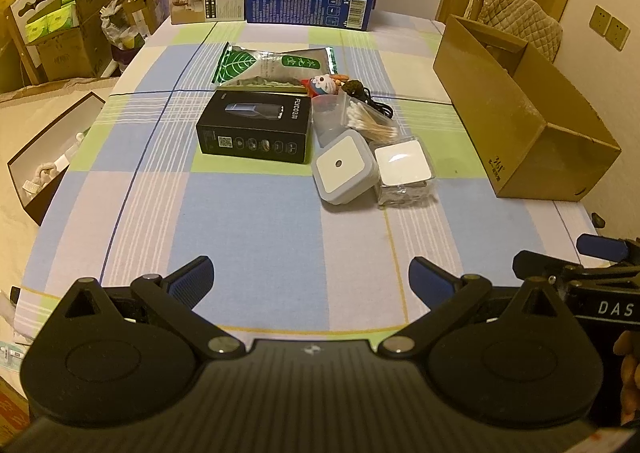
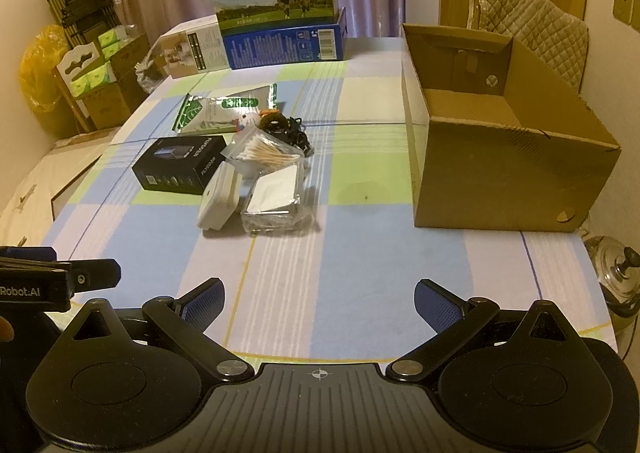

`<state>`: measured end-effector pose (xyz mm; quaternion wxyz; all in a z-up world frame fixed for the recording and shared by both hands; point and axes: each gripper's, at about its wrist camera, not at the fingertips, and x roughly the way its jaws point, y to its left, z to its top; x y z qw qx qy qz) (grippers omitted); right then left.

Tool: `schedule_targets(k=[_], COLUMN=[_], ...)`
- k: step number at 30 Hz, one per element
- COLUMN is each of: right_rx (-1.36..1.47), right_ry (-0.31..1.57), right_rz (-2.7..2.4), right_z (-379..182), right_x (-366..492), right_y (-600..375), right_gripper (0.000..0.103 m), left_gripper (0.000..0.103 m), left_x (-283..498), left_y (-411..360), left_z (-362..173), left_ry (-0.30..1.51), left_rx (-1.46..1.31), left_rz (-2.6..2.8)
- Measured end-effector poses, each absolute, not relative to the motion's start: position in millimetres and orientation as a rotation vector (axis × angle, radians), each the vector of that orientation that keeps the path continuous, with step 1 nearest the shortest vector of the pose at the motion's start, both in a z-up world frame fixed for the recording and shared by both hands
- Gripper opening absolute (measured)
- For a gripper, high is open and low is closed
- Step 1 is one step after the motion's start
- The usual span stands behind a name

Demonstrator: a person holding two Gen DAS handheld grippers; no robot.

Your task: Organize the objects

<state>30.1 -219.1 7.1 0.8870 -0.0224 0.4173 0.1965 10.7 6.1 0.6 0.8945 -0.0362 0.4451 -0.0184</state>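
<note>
Ahead of both grippers (image 1: 310, 279) (image 2: 319, 301): black box (image 1: 256, 127); apart.

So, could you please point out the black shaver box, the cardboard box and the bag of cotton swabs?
black shaver box (image 1: 256, 121): left wrist view, on its top face.
cardboard box (image 2: 508, 181): right wrist view, on its near outer wall.
bag of cotton swabs (image 2: 268, 157): right wrist view, on the swab bundle.

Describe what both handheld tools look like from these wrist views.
Each tool, left and right, has a black ribbed body, two round black hubs, silver pivot pins and blue ridged finger pads. White lettering marks their sides: "DAS" on the right one, "Robot:AI" on the left.
</note>
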Motion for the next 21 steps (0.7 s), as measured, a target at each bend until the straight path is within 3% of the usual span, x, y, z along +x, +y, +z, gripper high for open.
schedule_targets(k=[10,12,14,21], right_rx=[-0.04,-0.061,-0.068,-0.094], right_ry=[0.852,0.845,0.848,0.863], right_rz=[0.485,0.491,0.511,0.572], right_z=[-1,-5,-9,-33], right_x=[50,57,66,99], right_y=[-206,-199,-192,-169], right_gripper=[0.099,0.095,0.084,0.08], left_gripper=[0.102,0.102,0.102,0.102], left_x=[39,50,61,95], left_y=[17,21,24,36], left_z=[0,0,-1,-11], left_ry=[0.915,0.911,0.911,0.921], left_rx=[-0.073,-0.075,-0.083,-0.109], left_rz=[-0.048,-0.058,-0.062,-0.063])
